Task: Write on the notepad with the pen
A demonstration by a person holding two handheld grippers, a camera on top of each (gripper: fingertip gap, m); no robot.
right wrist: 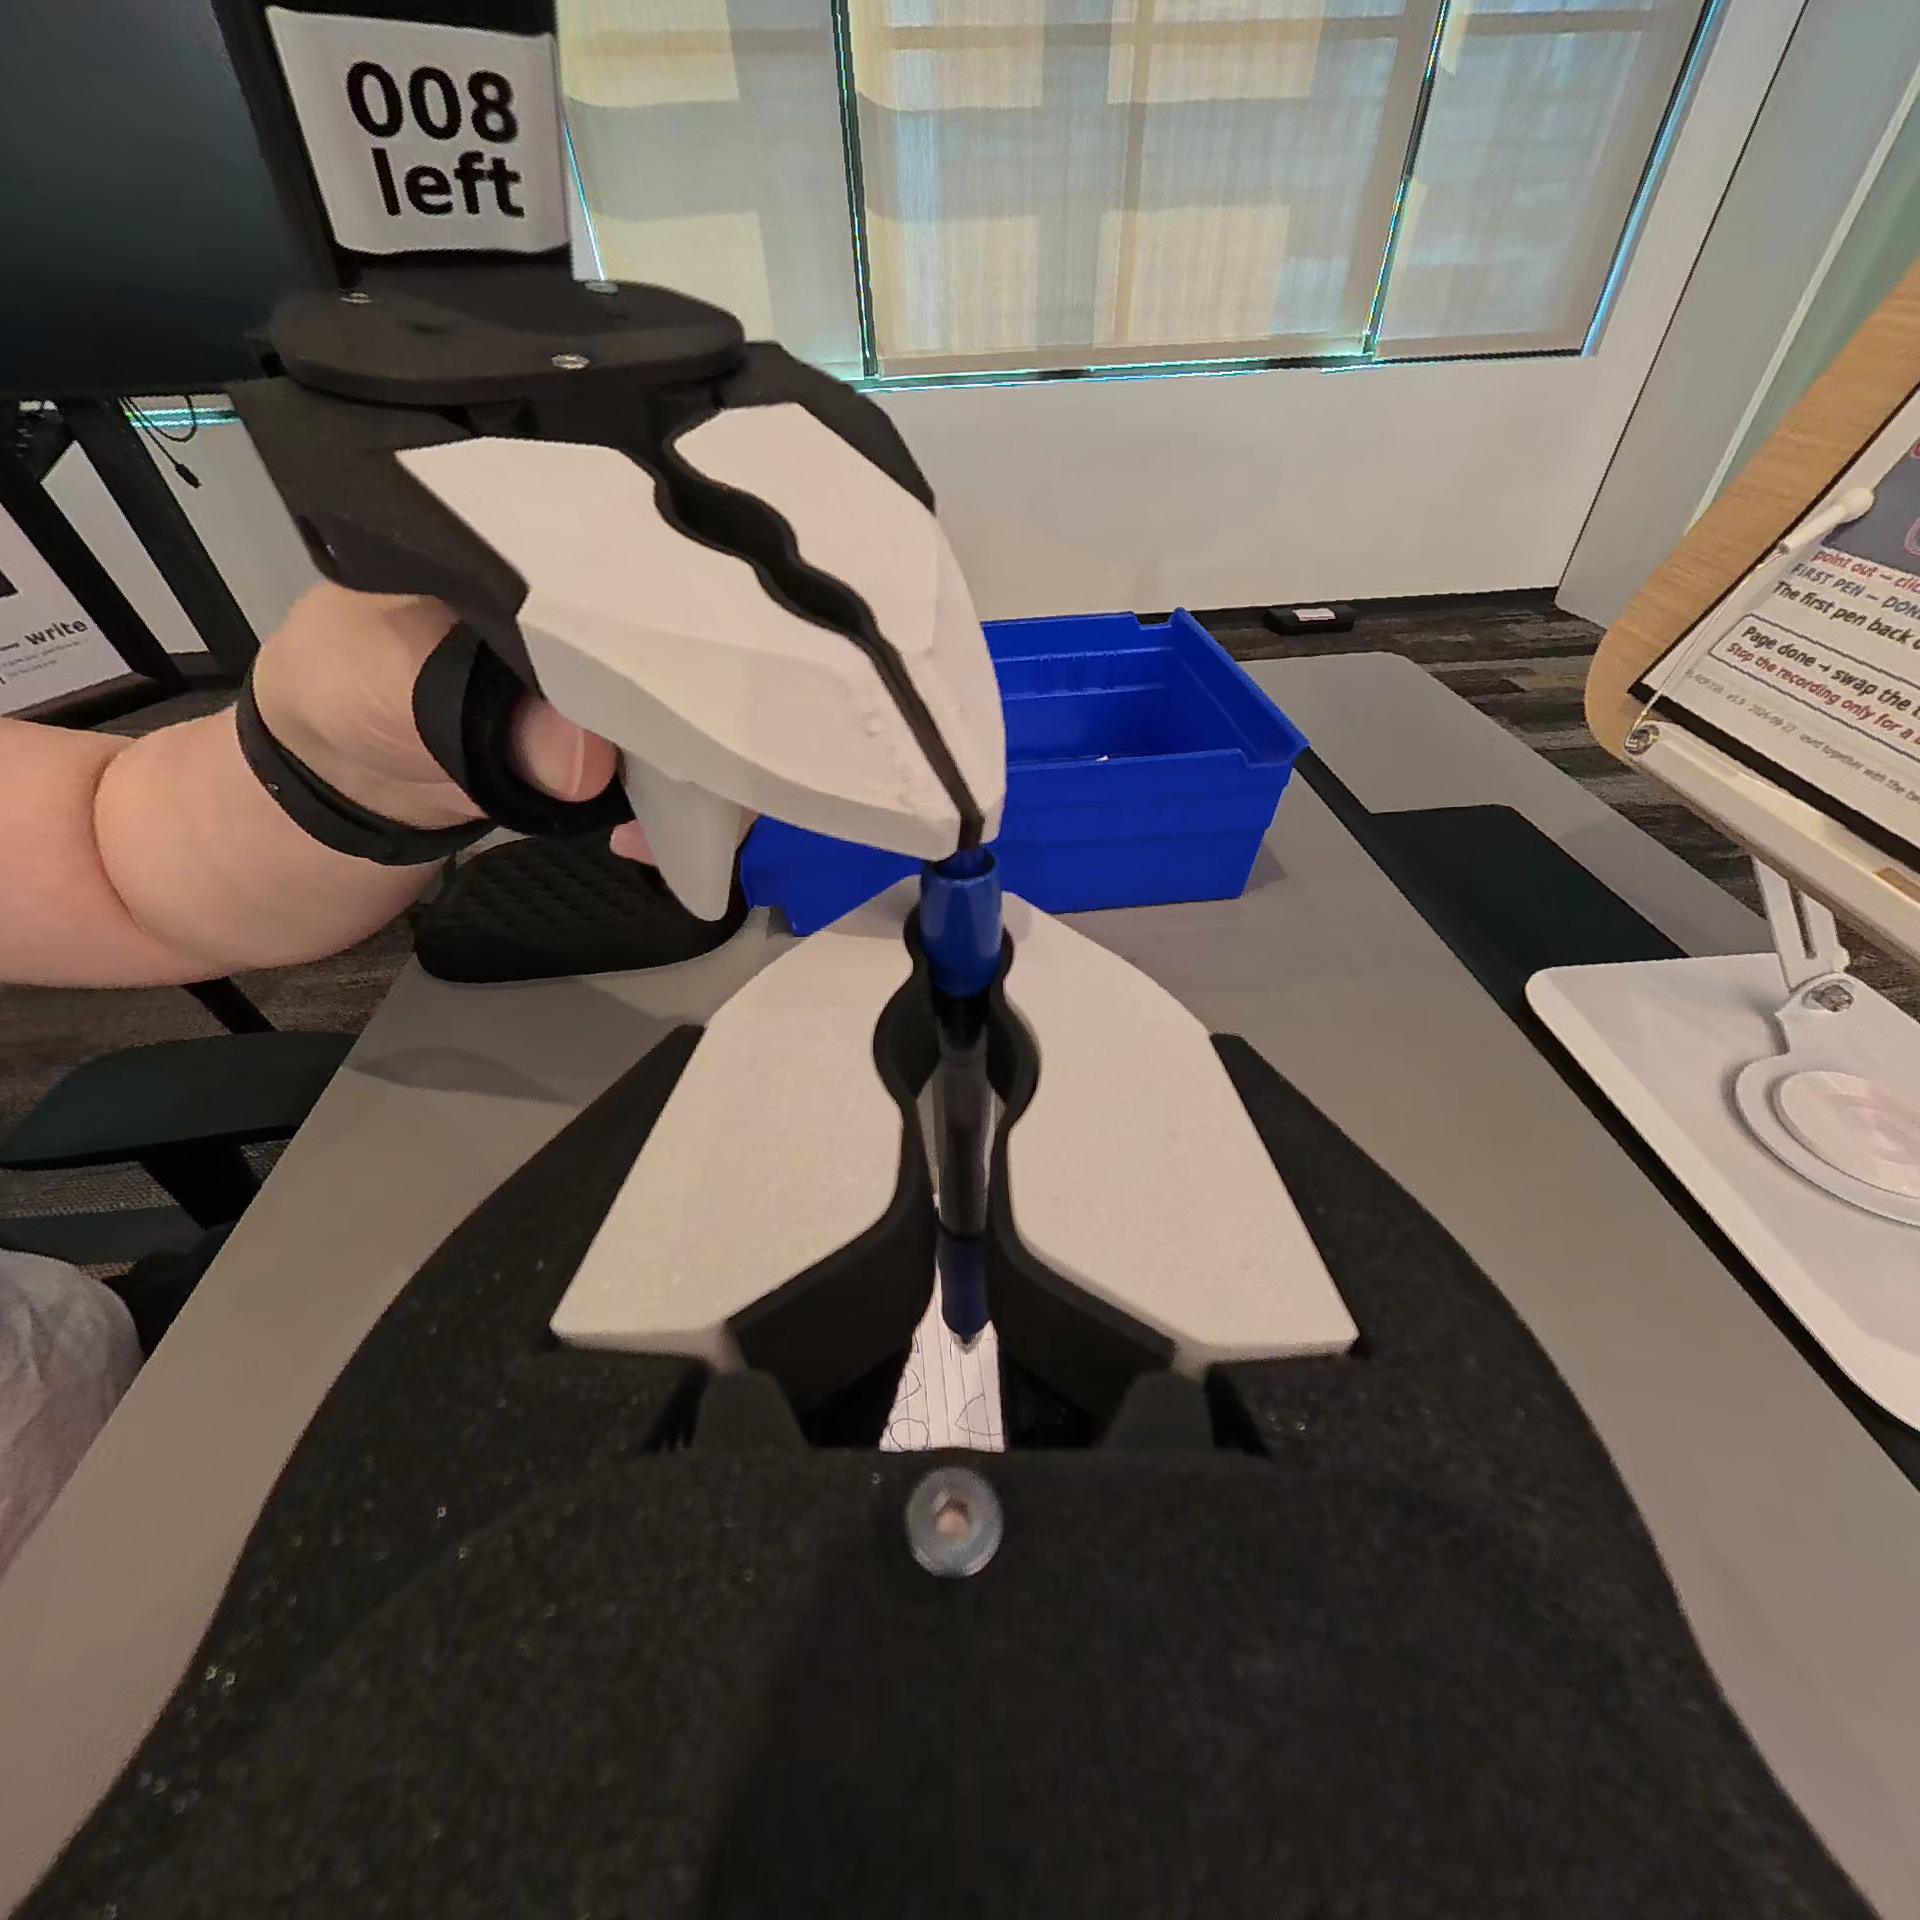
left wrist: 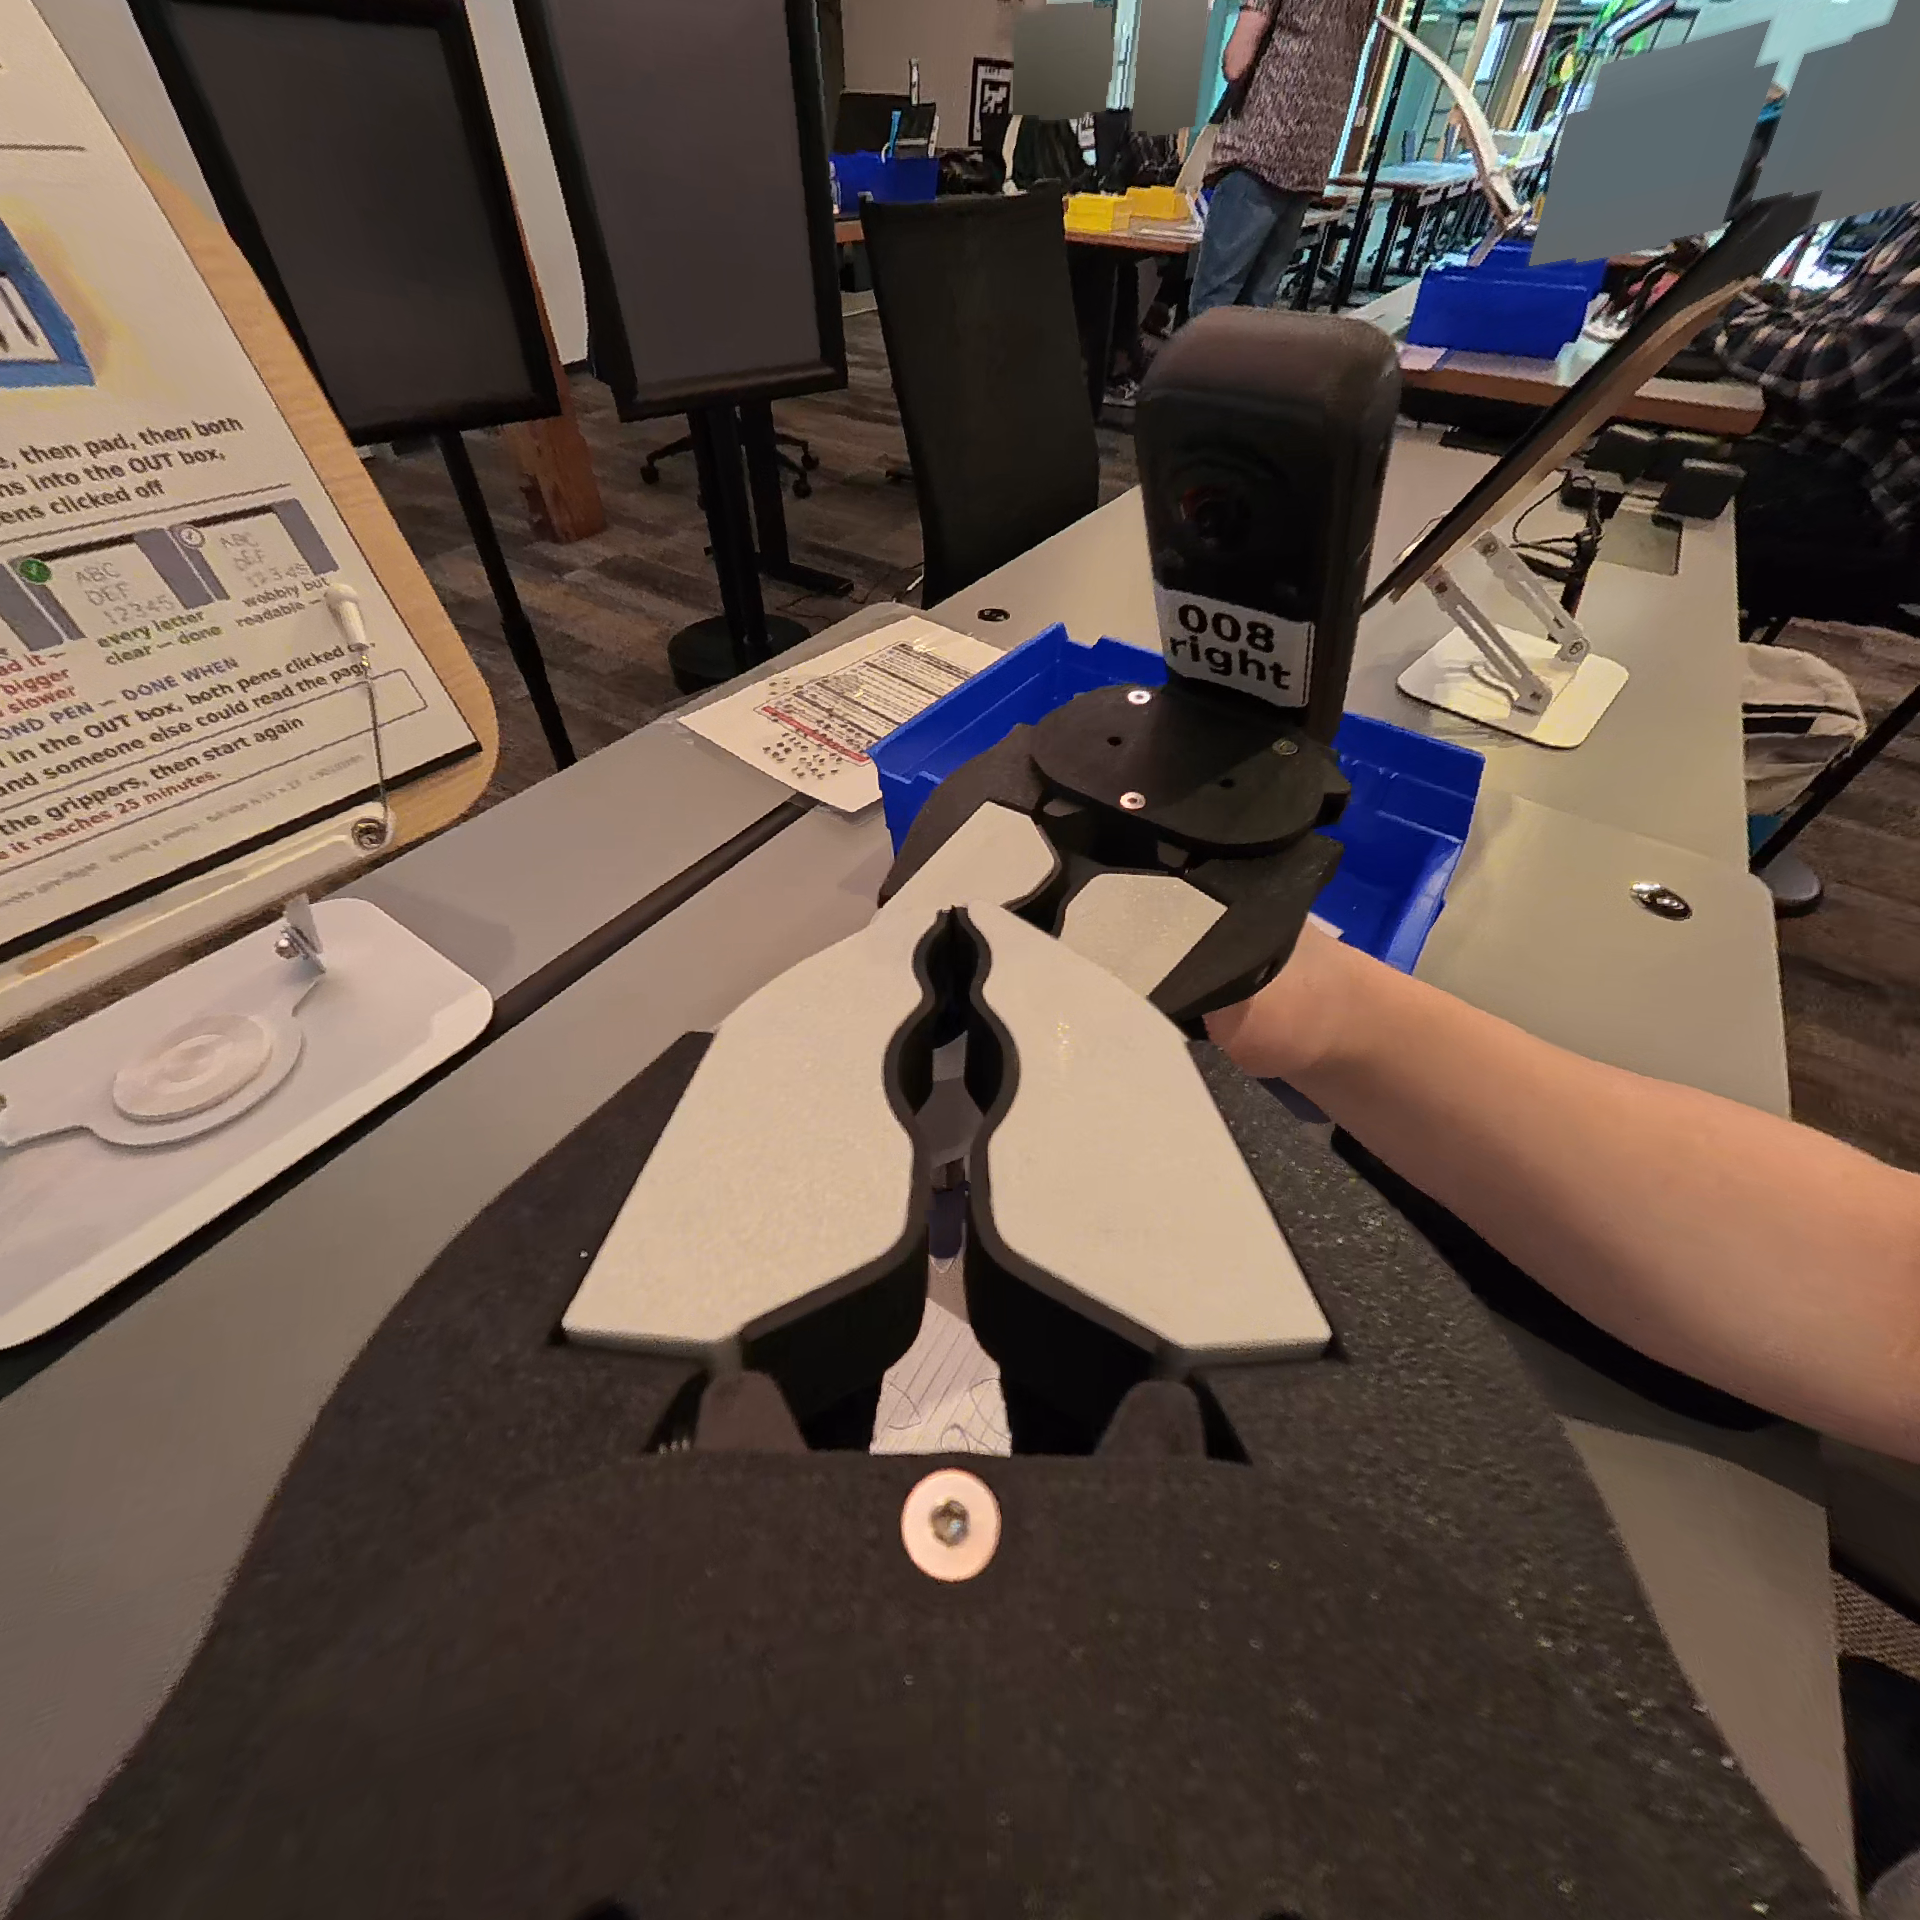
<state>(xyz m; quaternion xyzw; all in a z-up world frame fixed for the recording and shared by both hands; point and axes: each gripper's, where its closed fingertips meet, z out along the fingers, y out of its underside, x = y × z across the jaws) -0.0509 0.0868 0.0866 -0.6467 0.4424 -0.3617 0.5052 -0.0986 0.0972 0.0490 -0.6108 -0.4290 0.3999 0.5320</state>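
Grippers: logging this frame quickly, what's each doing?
Left gripper: shut, tips pressing the pen top.
Right gripper: shut on the pen, over the notepad.

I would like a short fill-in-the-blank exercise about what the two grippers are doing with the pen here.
1. The right gripper is shut on the ____.
2. The left gripper touches the pen's ____ end with its closed tips.
3. The pen's tip points down at the lined ____.
4. The bin behind the grippers is ____ in colour.

Missing words: pen; top; notepad; blue
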